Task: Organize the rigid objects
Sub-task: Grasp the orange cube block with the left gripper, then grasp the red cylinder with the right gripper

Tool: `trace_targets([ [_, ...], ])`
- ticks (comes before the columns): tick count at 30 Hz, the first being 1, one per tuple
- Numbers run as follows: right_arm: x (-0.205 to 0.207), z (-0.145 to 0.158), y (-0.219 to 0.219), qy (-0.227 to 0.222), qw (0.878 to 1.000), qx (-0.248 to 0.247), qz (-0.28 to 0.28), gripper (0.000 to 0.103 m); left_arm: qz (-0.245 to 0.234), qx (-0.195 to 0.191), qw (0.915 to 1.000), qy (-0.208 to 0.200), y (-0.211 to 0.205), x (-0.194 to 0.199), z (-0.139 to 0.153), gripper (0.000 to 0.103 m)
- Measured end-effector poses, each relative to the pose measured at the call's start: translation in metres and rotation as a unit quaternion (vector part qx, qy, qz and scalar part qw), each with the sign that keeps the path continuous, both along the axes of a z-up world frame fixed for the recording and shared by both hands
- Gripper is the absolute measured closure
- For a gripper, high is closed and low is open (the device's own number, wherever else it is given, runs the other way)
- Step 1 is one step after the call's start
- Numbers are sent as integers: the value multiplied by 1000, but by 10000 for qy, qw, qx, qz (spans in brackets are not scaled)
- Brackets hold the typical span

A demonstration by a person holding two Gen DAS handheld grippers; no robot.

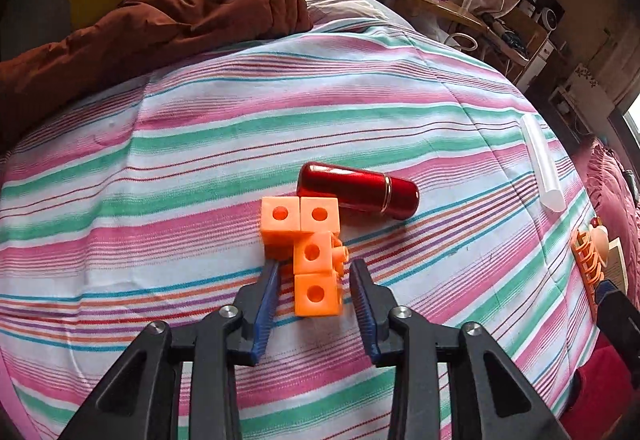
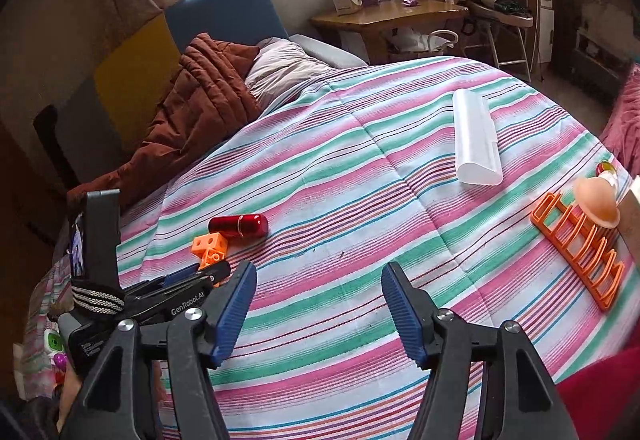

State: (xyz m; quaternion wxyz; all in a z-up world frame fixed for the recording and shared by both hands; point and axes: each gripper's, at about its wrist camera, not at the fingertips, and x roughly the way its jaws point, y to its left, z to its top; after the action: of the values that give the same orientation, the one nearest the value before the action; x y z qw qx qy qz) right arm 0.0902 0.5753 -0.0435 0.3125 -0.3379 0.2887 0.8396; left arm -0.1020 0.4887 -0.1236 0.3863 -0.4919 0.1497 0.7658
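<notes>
An orange piece of linked cubes [image 1: 310, 244] lies on the striped bedspread [image 1: 160, 168], touching a red capsule-shaped case [image 1: 358, 190] behind it. My left gripper [image 1: 314, 272] is open, its jaws on either side of the nearest cube without touching it. In the right wrist view the cubes [image 2: 210, 246] and red case [image 2: 239, 225] sit at the left, with the left gripper [image 2: 192, 276] reaching in. My right gripper [image 2: 319, 276] is open and empty over bare bedspread. A white plastic case [image 2: 476, 138] and an orange rack [image 2: 576, 240] lie to the right.
A brown quilt [image 1: 168, 12] and a pillow [image 2: 280, 68] are heaped at the head of the bed. A wooden desk [image 2: 388, 14] with boxes stands beyond. A peach suction-cup item [image 2: 596, 200] rests on the rack. The bed edge drops off at right.
</notes>
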Motion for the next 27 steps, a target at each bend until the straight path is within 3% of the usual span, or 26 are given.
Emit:
trace_targets([
  [5,-2,-3,-3,-65,9999,9,95,37,-45,-73,9996,287,-20,9,1,79],
  [14,-24,-32,-22,-463,9971,-193,571,36,12,-96,9979,645,-102,53,4,79],
  [19,-51,-45,-24,-493,9949,-498,719,20,52,-13,9974,714,-136,69,9,80],
  [27,-135,-49,-16,-737,9953,-150,606,10,163,203,9964,805,-166,73,30,80],
])
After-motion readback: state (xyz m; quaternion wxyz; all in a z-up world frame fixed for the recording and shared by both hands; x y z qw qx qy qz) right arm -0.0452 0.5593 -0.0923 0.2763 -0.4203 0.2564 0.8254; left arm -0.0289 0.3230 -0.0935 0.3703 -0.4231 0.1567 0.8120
